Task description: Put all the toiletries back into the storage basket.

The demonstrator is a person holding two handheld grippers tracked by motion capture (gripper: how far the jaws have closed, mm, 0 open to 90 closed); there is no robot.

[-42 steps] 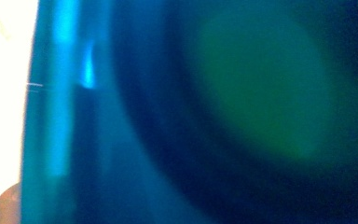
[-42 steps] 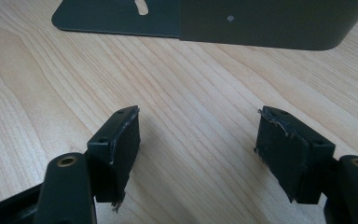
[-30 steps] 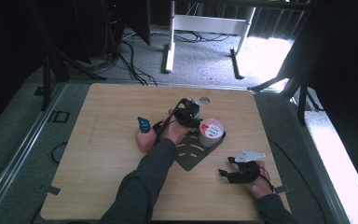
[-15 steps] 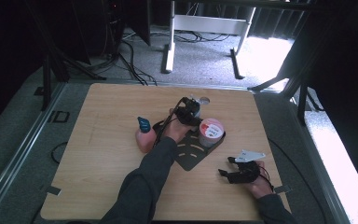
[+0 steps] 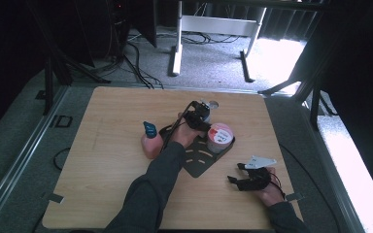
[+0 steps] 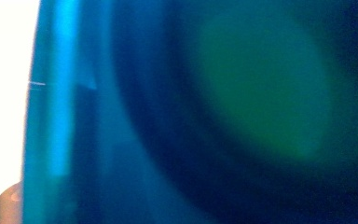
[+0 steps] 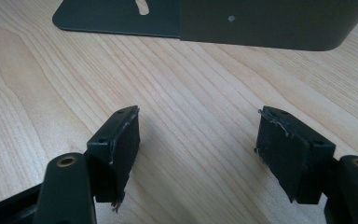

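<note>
My left gripper [image 5: 199,112] is held over the middle of the table, just behind a pink tub with a red and white lid [image 5: 220,137]. The tub stands on a black metal plate [image 5: 199,162]. A small grey round thing [image 5: 212,104] lies right at the gripper's tip. In the left gripper view a blurred blue-green surface [image 6: 242,93] sits right against the lens and hides the jaws. My right gripper [image 5: 236,173] rests low at the table's near right. Its jaws [image 7: 198,121] stand apart over bare wood with nothing between them, facing the black plate [image 7: 261,23].
A pink bottle with a blue cap [image 5: 150,141] stands left of the left forearm [image 5: 160,170]. The wooden table [image 5: 102,145] ends in a grey ledge [image 5: 34,145] at the left. Beyond the far edge are cables [image 5: 136,63] and white stand legs [image 5: 213,24] on the floor.
</note>
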